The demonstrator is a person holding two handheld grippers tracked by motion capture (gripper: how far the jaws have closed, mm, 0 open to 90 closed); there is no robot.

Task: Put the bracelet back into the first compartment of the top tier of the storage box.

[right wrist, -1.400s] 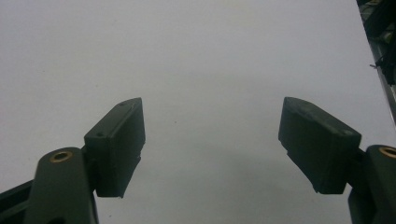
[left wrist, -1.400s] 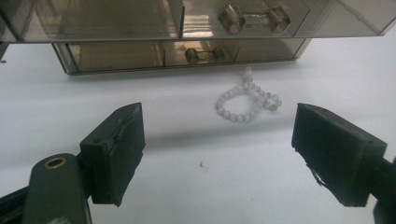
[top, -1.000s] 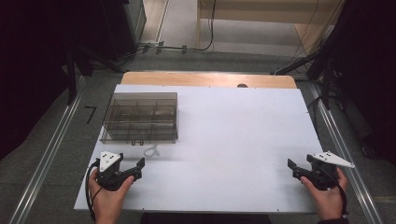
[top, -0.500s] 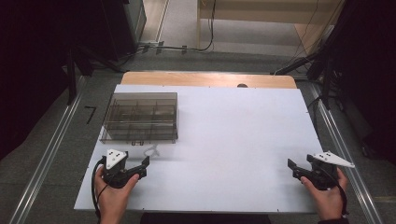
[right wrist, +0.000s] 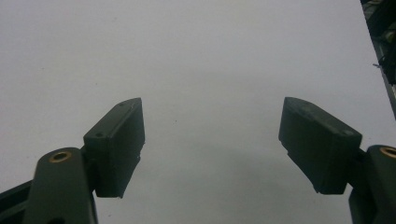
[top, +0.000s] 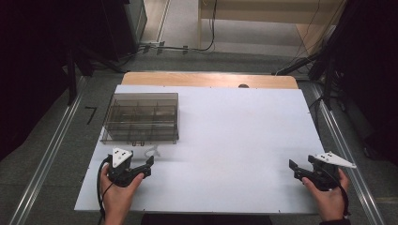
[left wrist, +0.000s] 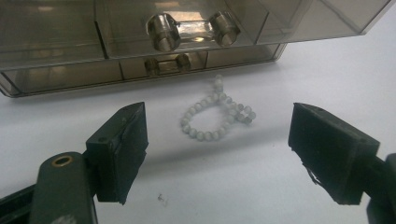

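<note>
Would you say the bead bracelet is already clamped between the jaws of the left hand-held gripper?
No: the bead bracelet lies loose on the white table ahead of the left hand-held gripper, whose jaws stand wide apart.

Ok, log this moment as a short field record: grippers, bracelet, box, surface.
left gripper: open, jaws aimed at the bracelet, not touching it
right gripper: open, holding nothing, over bare board
bead bracelet: pale beads, lying looped on the board just in front of the box
organizer box: clear smoky plastic, divided compartments, two round knobs on the front
white board: covers the table
</note>
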